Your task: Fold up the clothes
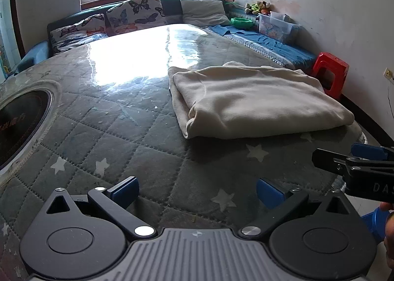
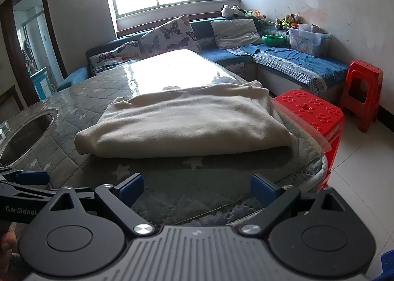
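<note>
A cream garment [image 1: 256, 101] lies folded into a thick rectangle on the grey quilted table cover [image 1: 123, 133], near the table's right edge. It also shows in the right wrist view [image 2: 184, 121], straight ahead. My left gripper [image 1: 197, 193] is open and empty, held low over the cover, short of the garment and to its left. My right gripper [image 2: 197, 188] is open and empty, just in front of the garment's near fold. The right gripper's side shows in the left wrist view [image 1: 354, 165].
A round inset cooktop [image 1: 19, 123] sits in the table at the left. Red plastic stools [image 2: 317, 113] stand right of the table edge. A sofa with butterfly cushions [image 2: 170, 35], a clear storage box [image 2: 307, 38] and a green bowl [image 2: 272, 39] lines the far wall.
</note>
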`<action>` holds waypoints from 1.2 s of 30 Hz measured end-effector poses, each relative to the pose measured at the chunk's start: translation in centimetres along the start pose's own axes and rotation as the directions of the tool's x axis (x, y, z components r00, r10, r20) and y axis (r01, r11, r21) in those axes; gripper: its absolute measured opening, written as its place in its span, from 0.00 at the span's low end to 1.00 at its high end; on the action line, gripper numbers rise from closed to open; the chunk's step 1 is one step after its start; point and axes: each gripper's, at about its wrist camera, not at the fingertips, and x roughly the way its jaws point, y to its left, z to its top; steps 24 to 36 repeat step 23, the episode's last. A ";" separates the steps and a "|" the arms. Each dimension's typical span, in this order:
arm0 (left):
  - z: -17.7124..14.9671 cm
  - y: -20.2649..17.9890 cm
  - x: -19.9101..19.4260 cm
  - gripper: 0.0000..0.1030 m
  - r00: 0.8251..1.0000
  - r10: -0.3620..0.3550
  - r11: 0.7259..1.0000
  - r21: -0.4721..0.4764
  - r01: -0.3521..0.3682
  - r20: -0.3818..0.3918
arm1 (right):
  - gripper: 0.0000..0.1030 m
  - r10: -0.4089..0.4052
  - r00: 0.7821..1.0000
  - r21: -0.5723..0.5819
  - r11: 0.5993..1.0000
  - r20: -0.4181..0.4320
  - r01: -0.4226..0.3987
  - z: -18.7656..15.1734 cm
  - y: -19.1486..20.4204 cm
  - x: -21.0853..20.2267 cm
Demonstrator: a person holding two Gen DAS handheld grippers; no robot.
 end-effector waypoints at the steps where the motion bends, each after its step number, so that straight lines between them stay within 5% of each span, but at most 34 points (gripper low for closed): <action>1: 0.0 0.0 0.0 1.00 1.000 -0.002 1.000 0.000 0.002 0.000 | 0.92 0.000 1.000 0.001 1.000 0.000 0.000 0.0 0.0 0.0; 36: -0.7 -0.5 -0.7 1.00 0.999 0.024 1.000 0.012 -0.024 0.023 | 0.94 -0.016 1.000 0.006 1.000 0.015 0.016 -0.7 0.7 -0.9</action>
